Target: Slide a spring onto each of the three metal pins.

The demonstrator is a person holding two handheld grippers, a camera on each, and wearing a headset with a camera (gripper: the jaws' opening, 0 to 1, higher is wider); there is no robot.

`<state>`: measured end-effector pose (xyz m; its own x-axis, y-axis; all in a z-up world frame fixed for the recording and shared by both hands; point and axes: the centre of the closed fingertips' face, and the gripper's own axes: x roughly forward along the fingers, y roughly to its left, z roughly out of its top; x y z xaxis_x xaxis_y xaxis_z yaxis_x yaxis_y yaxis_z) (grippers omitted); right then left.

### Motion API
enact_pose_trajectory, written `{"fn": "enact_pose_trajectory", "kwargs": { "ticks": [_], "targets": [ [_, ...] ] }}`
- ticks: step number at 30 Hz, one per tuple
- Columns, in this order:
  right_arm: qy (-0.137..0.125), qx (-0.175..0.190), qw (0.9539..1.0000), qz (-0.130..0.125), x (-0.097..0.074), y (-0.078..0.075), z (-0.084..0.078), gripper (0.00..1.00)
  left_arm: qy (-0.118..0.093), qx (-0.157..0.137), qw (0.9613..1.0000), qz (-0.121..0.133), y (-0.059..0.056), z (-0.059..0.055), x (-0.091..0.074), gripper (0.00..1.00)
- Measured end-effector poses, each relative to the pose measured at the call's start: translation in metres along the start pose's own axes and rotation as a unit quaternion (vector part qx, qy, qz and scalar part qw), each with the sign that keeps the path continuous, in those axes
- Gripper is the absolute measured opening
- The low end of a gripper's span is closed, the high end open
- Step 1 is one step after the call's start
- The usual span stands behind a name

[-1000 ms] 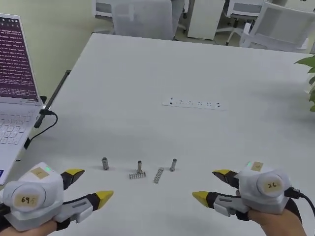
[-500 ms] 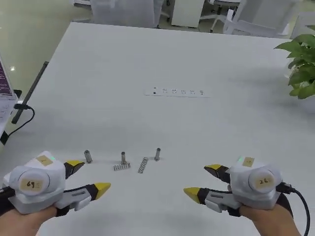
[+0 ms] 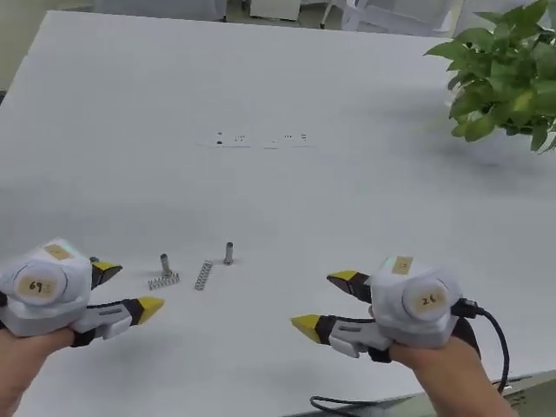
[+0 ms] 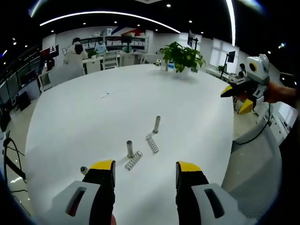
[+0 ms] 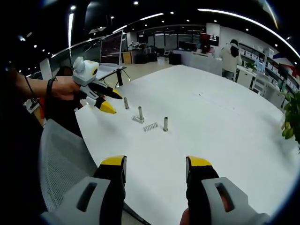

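My fingers (image 3: 148,306) are black with yellow tips on both the left gripper (image 3: 130,287) and the right gripper (image 3: 323,301), whose bodies are white with tan labels (image 3: 402,265). The worktop (image 3: 347,191) is plain white. The pins (image 3: 228,253) and springs (image 3: 203,274) are silver-grey. The plant (image 3: 499,74) is green, the cable (image 3: 497,339) black.

- I count three short grey metal pins (image 5: 140,112) standing upright in a row.
- Two small coiled wire springs (image 5: 150,126) lie flat, one at the middle pin's base, one just beside it.
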<state>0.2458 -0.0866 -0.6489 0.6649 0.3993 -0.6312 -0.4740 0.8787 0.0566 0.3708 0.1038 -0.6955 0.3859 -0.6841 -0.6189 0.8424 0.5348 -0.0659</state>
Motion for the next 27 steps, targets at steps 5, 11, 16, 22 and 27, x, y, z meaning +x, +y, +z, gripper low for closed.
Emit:
{"fn": "enact_pose_trajectory", "kwargs": {
  "ticks": [5,11,16,22,27],
  "targets": [
    [0.002,0.006,1.0000,-0.001,-0.004,0.004,-0.004,0.49,0.019,-0.003,0.9998,-0.007,0.006,-0.010,0.019,0.43],
    [0.005,0.017,0.9998,-0.002,-0.005,0.004,-0.008,0.49,0.037,-0.008,0.9991,-0.017,0.007,-0.019,0.038,0.41],
    [0.006,0.022,0.9997,-0.004,-0.005,0.000,-0.010,0.48,0.048,-0.012,0.9985,-0.024,0.008,-0.023,0.051,0.40],
    [0.008,0.030,0.9995,-0.006,-0.004,-0.004,-0.012,0.48,0.059,-0.014,0.9977,-0.030,0.009,-0.028,0.061,0.38],
    [0.010,0.032,0.9994,-0.001,-0.001,-0.002,-0.012,0.48,0.073,-0.009,0.9968,-0.033,0.012,-0.036,0.068,0.36]
  ]
}}
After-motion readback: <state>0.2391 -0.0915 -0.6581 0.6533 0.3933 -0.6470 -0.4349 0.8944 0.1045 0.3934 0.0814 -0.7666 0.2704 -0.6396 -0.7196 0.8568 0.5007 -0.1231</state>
